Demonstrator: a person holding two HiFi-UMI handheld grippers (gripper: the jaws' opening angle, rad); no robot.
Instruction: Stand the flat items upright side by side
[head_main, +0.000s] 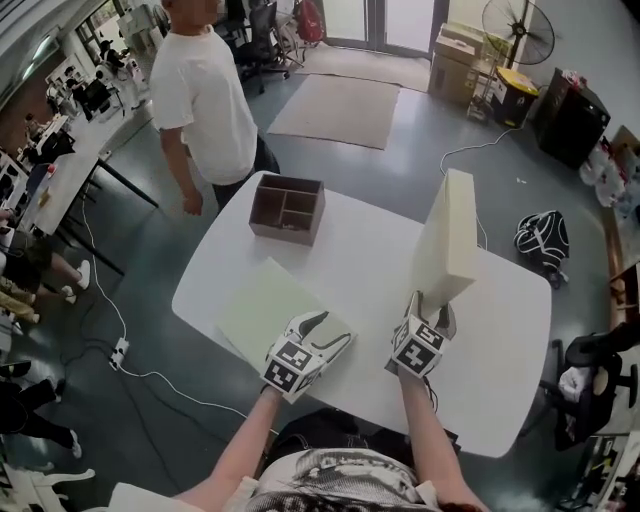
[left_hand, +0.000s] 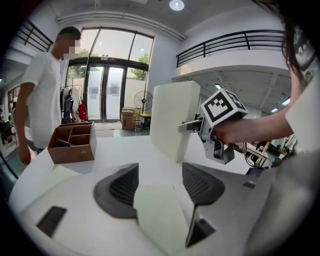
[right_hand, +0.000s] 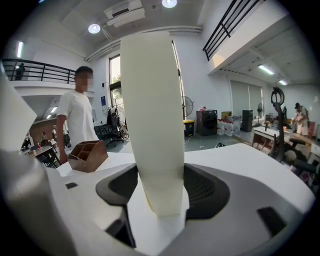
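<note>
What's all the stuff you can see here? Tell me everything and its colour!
table: one, white, middle of the room
flat board: one, pale green, lying on the table, near left
upright board: one, cream, standing on the table, right
box: one, brown, with compartments, table's far side
bystander: one, white shirt, beyond the table
fan: one, black, far right
backpack: one, black, floor right of table
left gripper: one, white, jaws open over the flat board's corner
right gripper: one, white, jaws shut on the upright board's bottom

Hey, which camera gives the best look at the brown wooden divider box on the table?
The head view: it looks down into the box, showing its compartments. Both gripper views catch it small, from the side, at left.
</note>
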